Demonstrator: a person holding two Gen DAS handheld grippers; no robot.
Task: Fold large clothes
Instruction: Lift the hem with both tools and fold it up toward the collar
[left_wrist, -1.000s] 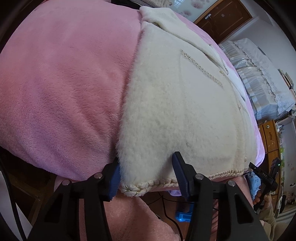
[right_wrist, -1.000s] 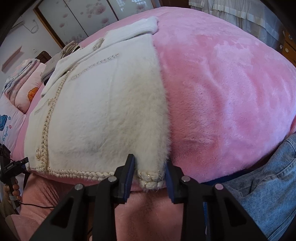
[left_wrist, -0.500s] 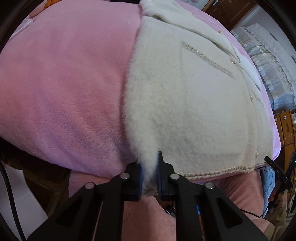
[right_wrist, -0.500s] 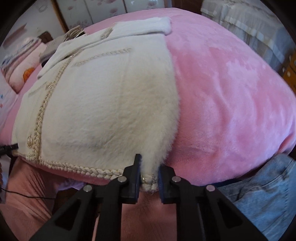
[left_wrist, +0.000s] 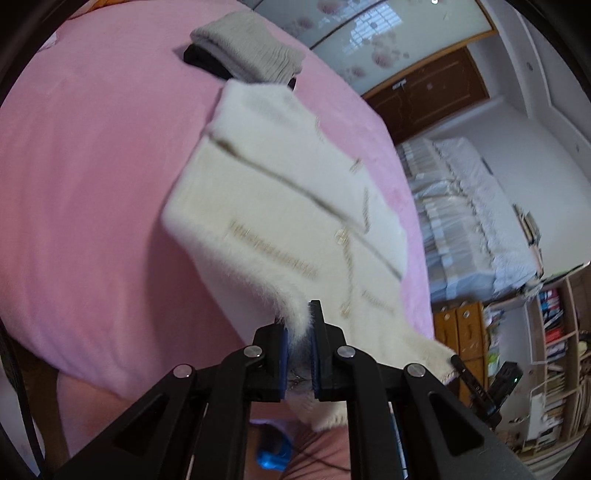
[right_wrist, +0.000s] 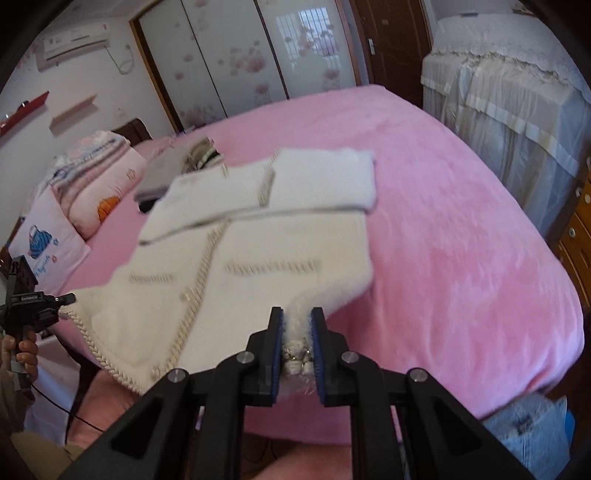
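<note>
A fluffy white jacket with gold braided trim lies on the pink bed, its hem end lifted off the blanket. My left gripper is shut on one bottom corner of the hem. In the right wrist view the same white jacket stretches away from me, and my right gripper is shut on the other bottom corner, with the braided trim bunched between its blue pads. Each gripper shows at the edge of the other's view, holding its corner: the right gripper and the left gripper.
A folded grey and black pile of clothes lies on the bed beyond the jacket's collar. Pillows sit at the bed's left in the right wrist view. A covered piece of furniture and wooden drawers stand beside the bed.
Both grippers closed on the jacket's bottom corners and then rose, lifting the hem off the bed. The views now look further across the bed.
</note>
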